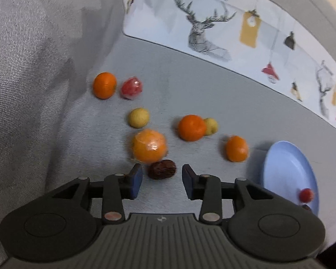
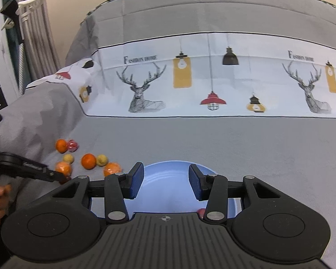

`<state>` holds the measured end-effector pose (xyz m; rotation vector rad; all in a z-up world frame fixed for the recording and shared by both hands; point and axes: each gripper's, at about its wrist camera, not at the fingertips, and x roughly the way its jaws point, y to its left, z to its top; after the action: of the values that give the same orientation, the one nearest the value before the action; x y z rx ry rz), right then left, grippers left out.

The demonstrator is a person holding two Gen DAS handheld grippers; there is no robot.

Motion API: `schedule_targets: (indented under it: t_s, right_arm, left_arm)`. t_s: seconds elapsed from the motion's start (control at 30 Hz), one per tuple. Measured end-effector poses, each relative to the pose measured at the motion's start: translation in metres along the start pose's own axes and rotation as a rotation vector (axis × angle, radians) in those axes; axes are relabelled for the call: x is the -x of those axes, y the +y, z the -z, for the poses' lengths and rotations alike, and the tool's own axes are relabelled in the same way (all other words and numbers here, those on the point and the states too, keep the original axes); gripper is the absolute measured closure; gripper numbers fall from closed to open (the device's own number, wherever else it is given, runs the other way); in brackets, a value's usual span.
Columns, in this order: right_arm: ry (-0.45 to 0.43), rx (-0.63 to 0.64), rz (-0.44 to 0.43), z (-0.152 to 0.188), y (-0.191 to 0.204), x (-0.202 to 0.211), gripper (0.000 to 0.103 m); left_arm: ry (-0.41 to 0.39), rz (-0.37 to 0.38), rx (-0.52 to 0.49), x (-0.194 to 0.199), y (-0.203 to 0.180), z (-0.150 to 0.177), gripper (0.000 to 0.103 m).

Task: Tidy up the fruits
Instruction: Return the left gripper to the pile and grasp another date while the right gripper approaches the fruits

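Note:
Several fruits lie on a grey bedsheet. In the left wrist view my left gripper is open, with a dark brown date just ahead between its fingertips, untouched. Behind the date is a wrapped orange. Further out are oranges, two yellow fruits and a wrapped red fruit. A blue plate at right holds a small red fruit. My right gripper is open and empty above the blue plate; the fruit cluster lies to its left.
A grey pillow rises at left beside the fruits. A white printed band with deer and lamps runs across the bedding behind. The left gripper and the hand holding it show at the left of the right wrist view.

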<state>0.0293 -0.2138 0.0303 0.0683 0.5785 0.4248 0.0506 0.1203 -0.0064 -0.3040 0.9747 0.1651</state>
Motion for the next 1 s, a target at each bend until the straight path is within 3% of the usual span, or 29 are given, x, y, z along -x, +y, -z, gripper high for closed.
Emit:
schedule_targets:
  t_s: [0.33, 0.4, 0.43, 0.77, 1.0]
  right_arm:
    - [0.018, 0.066, -0.042, -0.009, 0.03, 0.0, 0.053]
    - [0.026, 0.077, -0.049, -0.009, 0.038, -0.002, 0.052]
    - [0.031, 0.082, -0.051, -0.008, 0.042, -0.004, 0.052]
    - [0.061, 0.185, -0.079, -0.013, 0.079, -0.019, 0.05]
    - [0.093, 0.295, -0.089, -0.014, 0.107, -0.057, 0.044]
  left_arm:
    - [0.042, -0.028, -0.003, -0.014, -0.002, -0.005, 0.059]
    - [0.051, -0.025, -0.012, -0.015, -0.003, -0.005, 0.064]
    - [0.053, -0.025, -0.012, -0.015, -0.003, -0.004, 0.071]
    - [0.025, 0.048, 0.017, 0.018, 0.007, 0.004, 0.074]
    - [0.016, 0.079, 0.053, 0.032, 0.013, 0.012, 0.074]
